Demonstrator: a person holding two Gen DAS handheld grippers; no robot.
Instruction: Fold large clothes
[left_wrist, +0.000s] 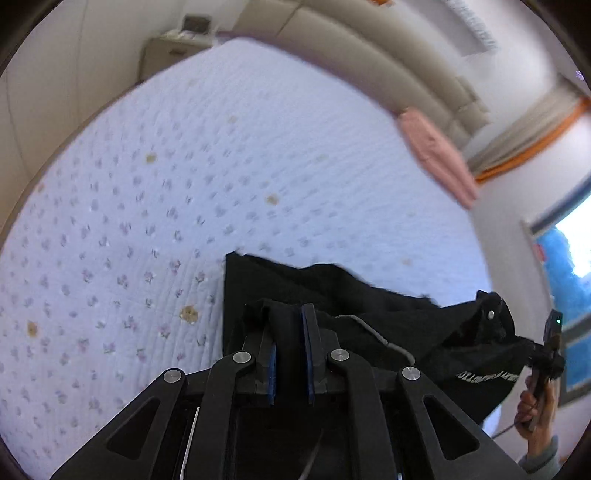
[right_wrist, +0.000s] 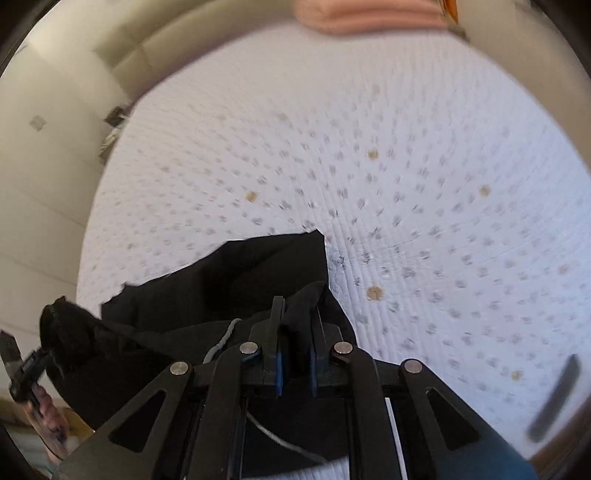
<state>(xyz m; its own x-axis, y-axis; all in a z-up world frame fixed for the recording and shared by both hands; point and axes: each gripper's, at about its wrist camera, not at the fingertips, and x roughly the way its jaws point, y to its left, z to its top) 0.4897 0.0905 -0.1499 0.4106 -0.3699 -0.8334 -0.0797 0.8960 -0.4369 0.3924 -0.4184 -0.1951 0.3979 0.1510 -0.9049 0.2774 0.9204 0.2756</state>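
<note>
A black garment (left_wrist: 369, 314) with a grey drawstring (left_wrist: 376, 338) hangs stretched between my two grippers above the bed. My left gripper (left_wrist: 290, 317) is shut on one edge of the garment. My right gripper (right_wrist: 295, 314) is shut on the other edge of the garment (right_wrist: 229, 280). In the left wrist view the right gripper (left_wrist: 546, 354) shows at the far right, held by a hand. In the right wrist view the left gripper (right_wrist: 26, 362) shows at the far left. The garment's lower part is hidden below the grippers.
A bed with a white floral quilt (left_wrist: 221, 184) fills both views. A folded pink cloth (left_wrist: 439, 155) lies near the headboard (left_wrist: 369, 62). A bedside cabinet (left_wrist: 173, 51) stands at the far corner. A window (left_wrist: 569, 295) is at the right. A dark flat object (right_wrist: 554, 398) lies at the bed's edge.
</note>
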